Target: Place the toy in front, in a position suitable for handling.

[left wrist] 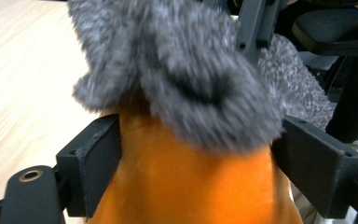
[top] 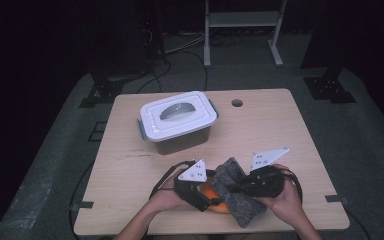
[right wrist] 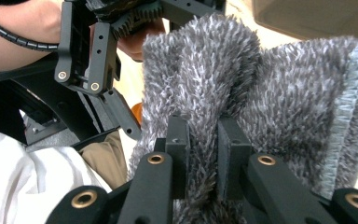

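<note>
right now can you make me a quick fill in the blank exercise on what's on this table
1. The right hand-held gripper is shut on the fluffy ____ cloth.
2. The left hand-held gripper has a soft ____ object between its jaws.
3. The white-lidded plastic storage box on the light wooden table has its lid ____.
4. Near the table's far edge is a small round ____.

Missing words: grey; orange; on; hole

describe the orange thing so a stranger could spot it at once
On the wooden table, look at the near edge, between the person's two grippers. The orange thing lies there under a fuzzy grey cloth, the only bright colour beside that cloth and the white-lidded box.
</note>
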Demonstrator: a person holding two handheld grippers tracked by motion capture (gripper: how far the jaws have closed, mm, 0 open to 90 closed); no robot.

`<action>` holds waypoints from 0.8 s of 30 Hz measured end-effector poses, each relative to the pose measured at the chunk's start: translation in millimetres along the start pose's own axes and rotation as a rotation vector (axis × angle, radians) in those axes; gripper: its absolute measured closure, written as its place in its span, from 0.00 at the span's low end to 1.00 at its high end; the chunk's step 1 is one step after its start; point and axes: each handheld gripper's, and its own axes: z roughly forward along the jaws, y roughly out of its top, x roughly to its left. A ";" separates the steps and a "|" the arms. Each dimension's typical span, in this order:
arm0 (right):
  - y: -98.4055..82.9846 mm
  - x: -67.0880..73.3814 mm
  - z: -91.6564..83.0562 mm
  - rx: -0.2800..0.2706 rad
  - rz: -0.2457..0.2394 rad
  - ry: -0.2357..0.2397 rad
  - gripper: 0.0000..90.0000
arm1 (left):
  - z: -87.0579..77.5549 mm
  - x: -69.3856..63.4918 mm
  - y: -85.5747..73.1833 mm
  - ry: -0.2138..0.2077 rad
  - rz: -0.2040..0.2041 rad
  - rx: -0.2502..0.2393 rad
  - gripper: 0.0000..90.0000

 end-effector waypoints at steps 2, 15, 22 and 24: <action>-3.3 -3.9 -2.7 -0.001 0.019 -0.012 0.85 | -1.5 2.5 -3.1 -0.006 -0.006 0.010 0.18; -10.1 -5.8 7.8 -0.013 0.033 0.011 0.85 | 2.7 2.7 -0.8 0.001 0.011 0.043 0.11; -15.6 -12.8 5.3 -0.019 0.057 0.005 0.85 | -3.7 10.0 -9.2 -0.011 -0.005 0.058 0.20; -19.0 -15.4 4.1 -0.018 0.072 0.004 0.85 | -6.3 11.6 -11.5 -0.015 -0.008 0.059 0.22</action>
